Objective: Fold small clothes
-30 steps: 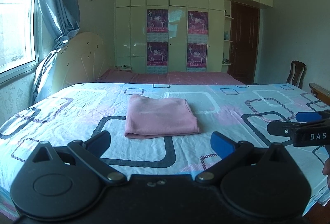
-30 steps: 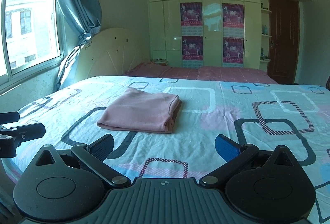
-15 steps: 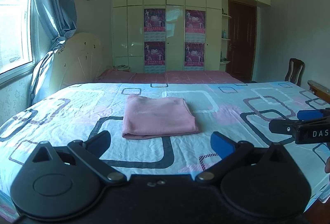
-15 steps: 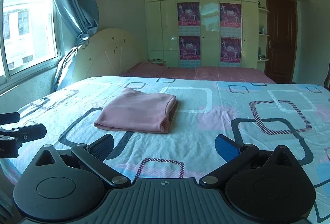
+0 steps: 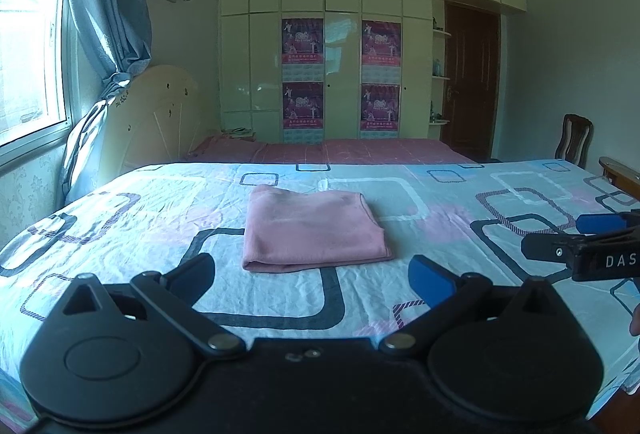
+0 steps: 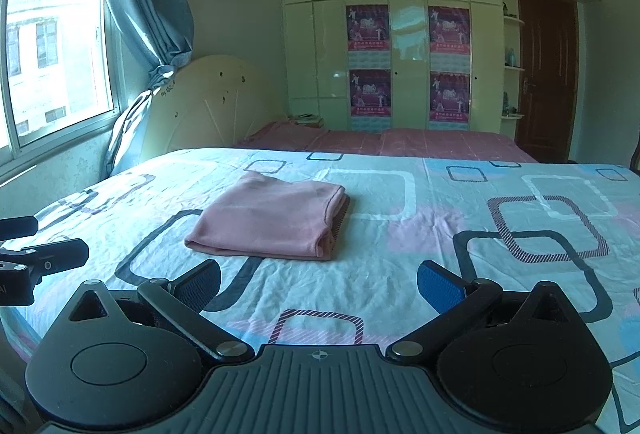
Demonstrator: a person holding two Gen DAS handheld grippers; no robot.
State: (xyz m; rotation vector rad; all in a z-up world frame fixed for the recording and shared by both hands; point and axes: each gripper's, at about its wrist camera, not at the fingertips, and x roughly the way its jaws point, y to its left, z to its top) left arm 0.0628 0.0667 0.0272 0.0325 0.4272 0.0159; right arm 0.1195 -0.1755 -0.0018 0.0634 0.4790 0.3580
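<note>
From the left wrist camera we see our left gripper [image 5: 312, 274] with its jaws spread wide and nothing between them, hanging above the near edge of the bed [image 5: 120, 234], whose sheet is printed with rounded rectangles in black, pink and blue. The pink garment [image 5: 312, 228] lies folded into a neat rectangle near the middle of the bed, straight ahead of the jaws and apart from them, its thick folded edge toward us. At the right edge of this view the right gripper [image 5: 584, 238] pokes in sideways over the bed, well apart from the garment, with its blue pads [image 5: 596, 223] showing. Behind the bed stand a cream wardrobe [image 5: 344, 34] carrying four purple posters [image 5: 302, 42], a dark door [image 5: 472, 82] and a wooden chair [image 5: 576, 142]. From the right wrist camera we see our right gripper [image 6: 320, 284] likewise open and empty over the near part of the bed [image 6: 440, 274]. The folded pink garment [image 6: 268, 218] lies ahead and a little to the left, its stacked layers visible along its right side. The left gripper [image 6: 36, 246] enters at the left edge, and a curtained window [image 6: 52, 46] fills the wall beyond it.
</note>
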